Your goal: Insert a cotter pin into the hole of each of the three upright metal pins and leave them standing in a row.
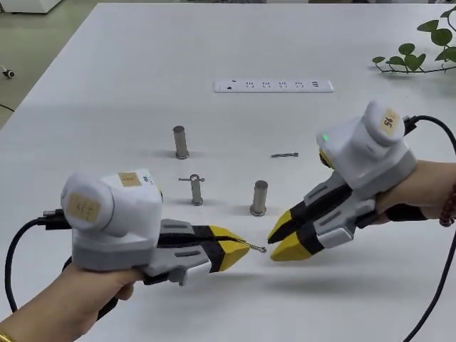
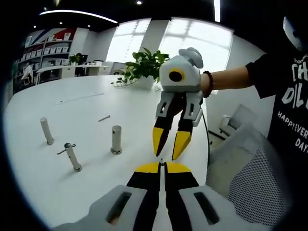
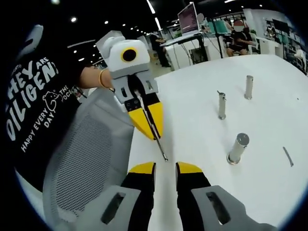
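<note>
Bare counter [image 1: 128, 64] runs wide on the left and from the pins back to the power strip [image 1: 273, 86]. The back pin [image 1: 181, 142], middle pin [image 1: 196, 192] and near pin [image 1: 259, 198] stand well apart, with open gaps; a loose cotter [image 1: 284, 154] lies to their right. In front, the left claw [image 1: 241, 251], its held cotter [image 1: 255, 246] jutting out, nearly meets the right claw [image 1: 279, 244]

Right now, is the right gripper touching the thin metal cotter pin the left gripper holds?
Apart. In the right gripper view, bare table shows between the cotter pin and the right gripper, jaws open.
</note>
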